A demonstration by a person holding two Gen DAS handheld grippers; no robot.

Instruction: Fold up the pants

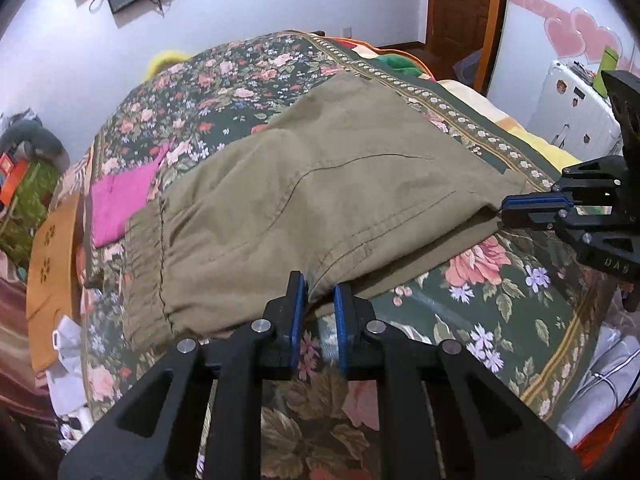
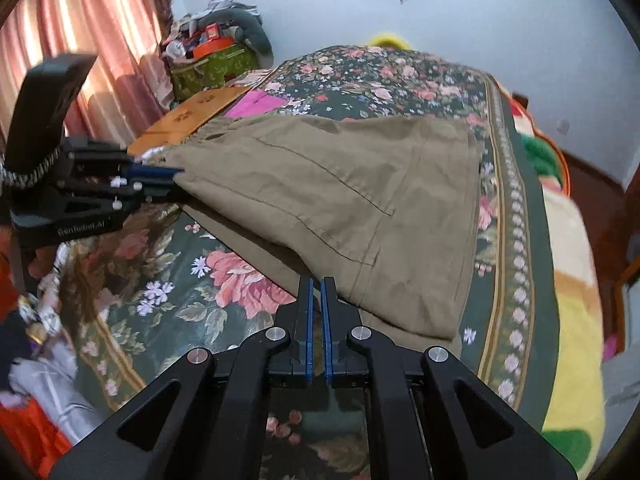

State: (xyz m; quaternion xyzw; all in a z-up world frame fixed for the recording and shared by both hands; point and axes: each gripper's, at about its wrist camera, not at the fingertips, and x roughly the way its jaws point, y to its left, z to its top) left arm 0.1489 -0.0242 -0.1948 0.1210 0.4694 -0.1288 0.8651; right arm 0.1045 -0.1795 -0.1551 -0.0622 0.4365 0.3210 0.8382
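Observation:
Olive-khaki pants (image 1: 304, 200) lie folded over on a floral bedspread (image 1: 500, 308); they also show in the right wrist view (image 2: 340, 192). My left gripper (image 1: 320, 290) is shut on the near edge of the pants, with cloth bunched between its blue pads. It also shows in the right wrist view (image 2: 176, 174) at the left, at the fabric's edge. My right gripper (image 2: 319, 284) is closed, its pads almost touching, pinching the pants' near hem edge. It also shows in the left wrist view (image 1: 505, 208) at the right, at the fabric corner.
A pink cloth (image 1: 120, 204) and an orange board (image 1: 50, 256) lie beyond the pants at the bed's side. A clutter pile (image 2: 212, 52) stands by the pink curtain (image 2: 92, 40). Blankets (image 2: 576, 300) edge the bed. A white suitcase (image 1: 572, 112) stands by the wall.

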